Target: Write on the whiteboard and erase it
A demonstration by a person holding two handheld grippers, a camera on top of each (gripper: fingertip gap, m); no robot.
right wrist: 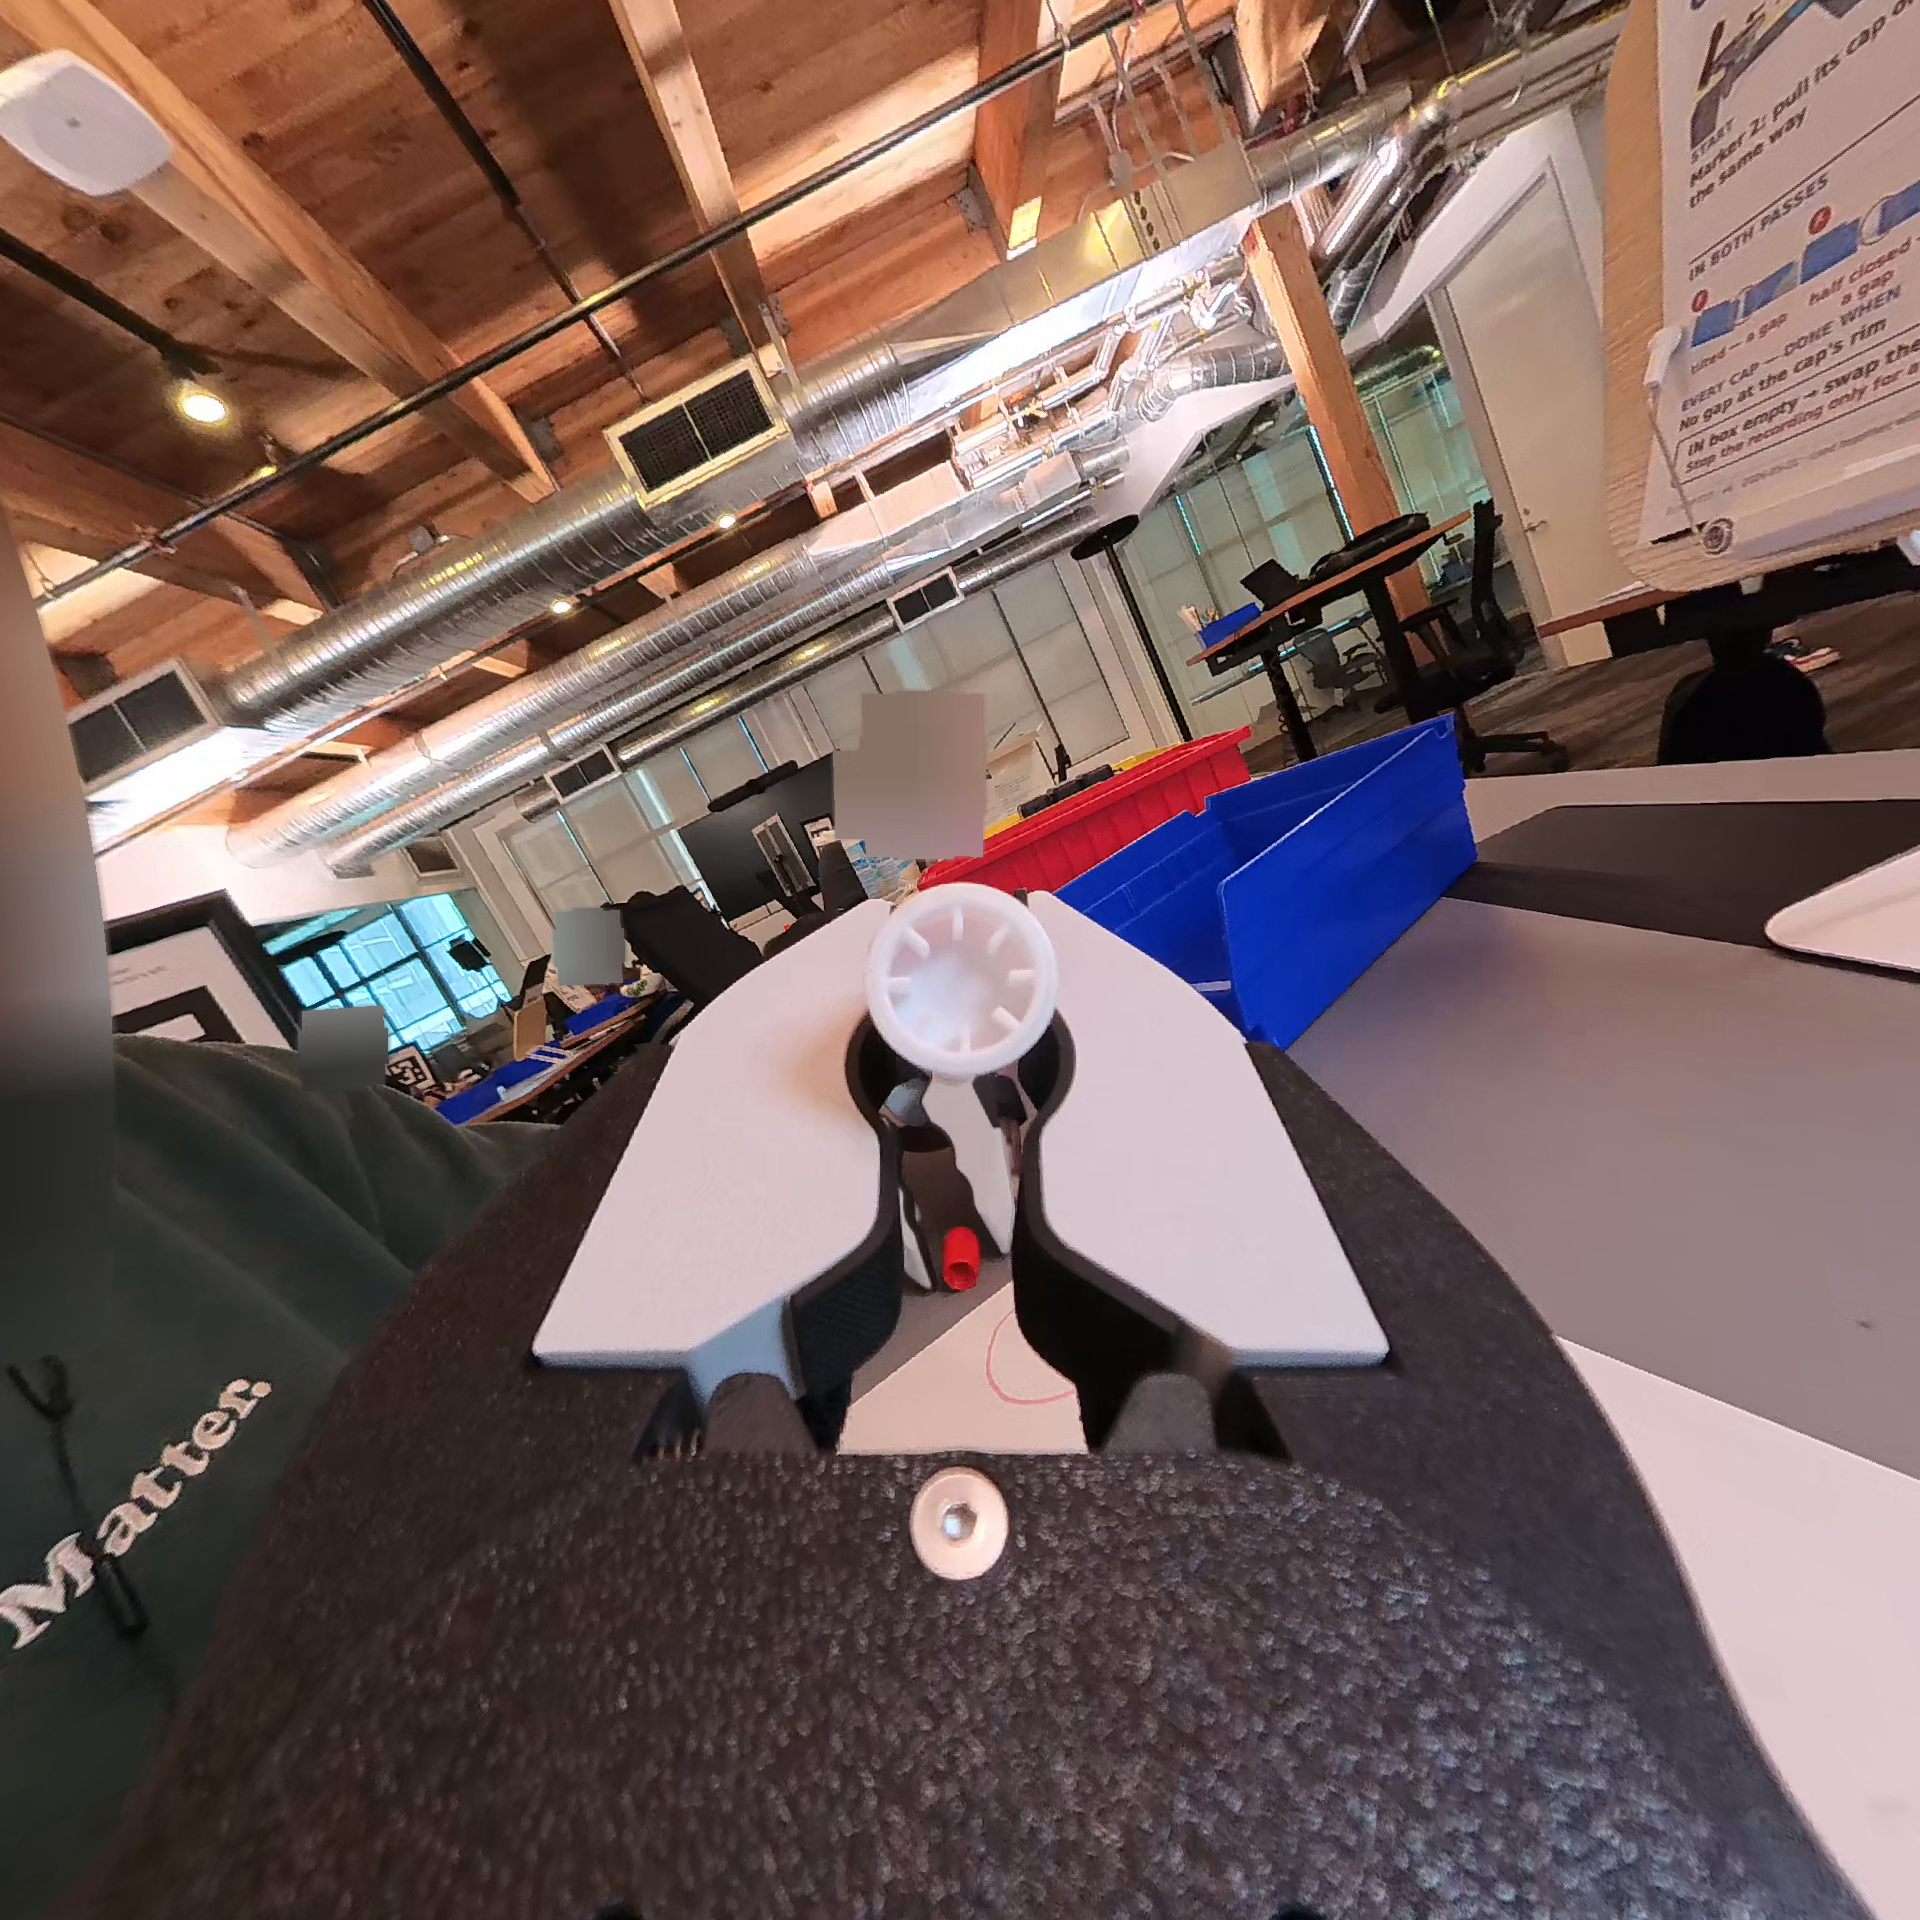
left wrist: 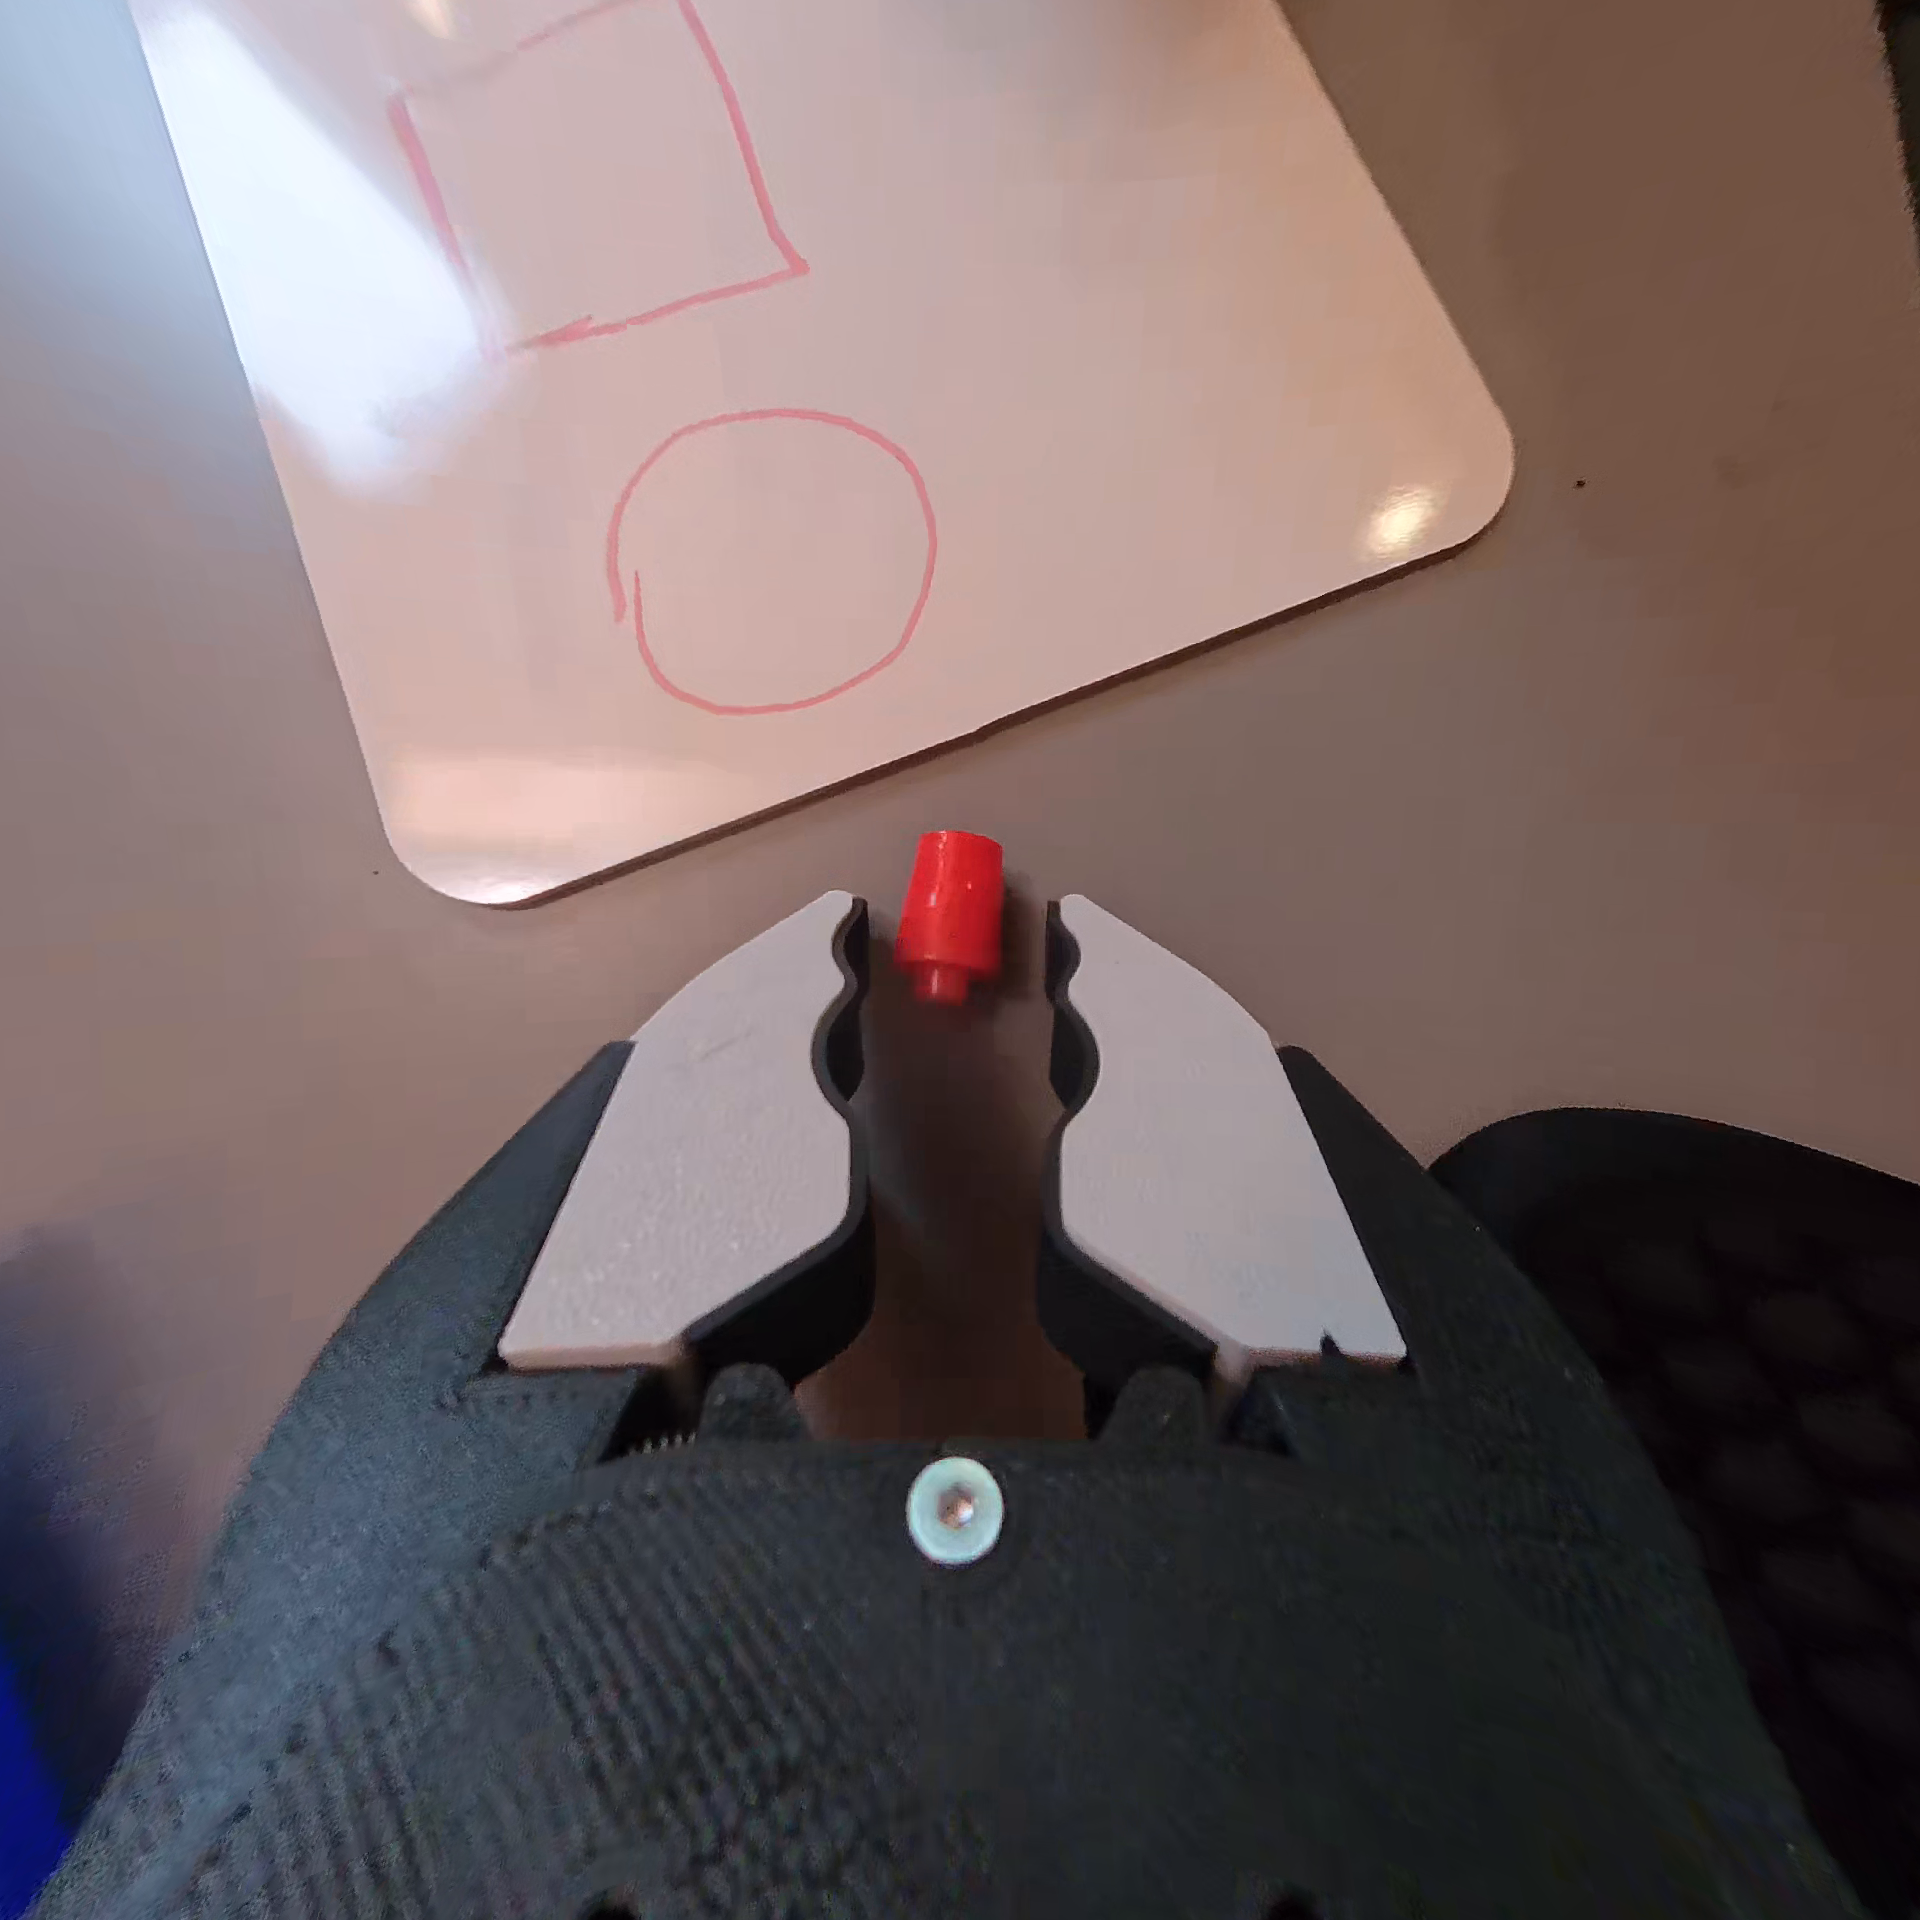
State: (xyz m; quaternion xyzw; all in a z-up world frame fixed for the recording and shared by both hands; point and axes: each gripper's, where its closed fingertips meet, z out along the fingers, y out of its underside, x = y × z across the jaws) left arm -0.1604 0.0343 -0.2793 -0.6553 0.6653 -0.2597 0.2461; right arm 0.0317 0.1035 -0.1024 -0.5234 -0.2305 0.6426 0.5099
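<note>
In the left wrist view a white whiteboard (left wrist: 1039, 416) lies on the grey table (left wrist: 1558, 831), with a red square and a red circle (left wrist: 774, 561) drawn on it. A red marker cap (left wrist: 951, 909) rests on the table just in front of the board's near edge. My left gripper (left wrist: 953, 925) is open, with the cap between its fingertips and a gap on each side. My right gripper (right wrist: 961, 909) is shut on a white marker (right wrist: 961, 987), whose butt end faces the camera and whose red tip (right wrist: 958, 1257) points down over the whiteboard (right wrist: 935, 1392).
Blue bins (right wrist: 1340, 862) and a red bin (right wrist: 1122, 800) stand on the table beyond the right gripper. A white object's corner (right wrist: 1860, 925) is at far right. A person's green sleeve (right wrist: 208, 1247) is at left. A black mesh chair (left wrist: 1714, 1351) is beside the left gripper. About 25 centimeters separates my left fingertips from my right.
</note>
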